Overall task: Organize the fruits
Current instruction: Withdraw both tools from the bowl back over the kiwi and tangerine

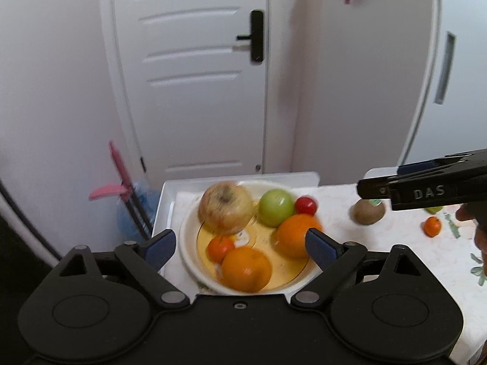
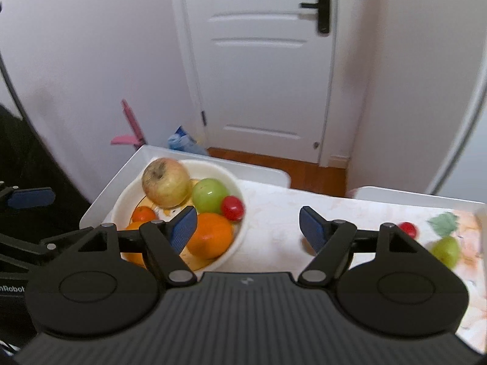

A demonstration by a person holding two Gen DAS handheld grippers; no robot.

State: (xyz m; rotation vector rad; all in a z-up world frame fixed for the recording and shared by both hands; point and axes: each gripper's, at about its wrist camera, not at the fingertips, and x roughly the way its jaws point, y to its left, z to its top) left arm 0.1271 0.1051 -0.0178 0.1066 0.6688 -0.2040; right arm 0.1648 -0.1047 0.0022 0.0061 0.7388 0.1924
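Fruit sorting on a desk [image 2: 274,210] covered with a pale patterned cloth. The left gripper [image 1: 240,243] hangs above a cream bowl [image 1: 188,222] with its jaws spread wide and nothing between them. The right gripper [image 2: 246,228] is likewise empty, jaws apart, over bare cloth just right of the bowl.

The bowl holds a large yellow-red apple [image 1: 225,206], a green apple [image 1: 275,206], a small red fruit [image 1: 305,205], two big oranges [image 1: 246,269] and a small mandarin [image 1: 219,248]. Loose on the desk to the right lie a brown kiwi [image 1: 368,211] and a second mandarin [image 1: 432,226]. The right wrist view shows another red fruit [image 2: 408,229] and a greenish one [image 2: 446,251], both blurred.

Handling, as judged from appearance: the kiwi is probably light, slightly soft and oval, so it is best clamped across its short middle with gentle pressure. The mandarin is soft-skinned and yields easily; a grip across its widest part suits it. The small red fruit looks smooth and round, likely to slip or roll, and needs centred pads. All of these may roll on the cloth if nudged.
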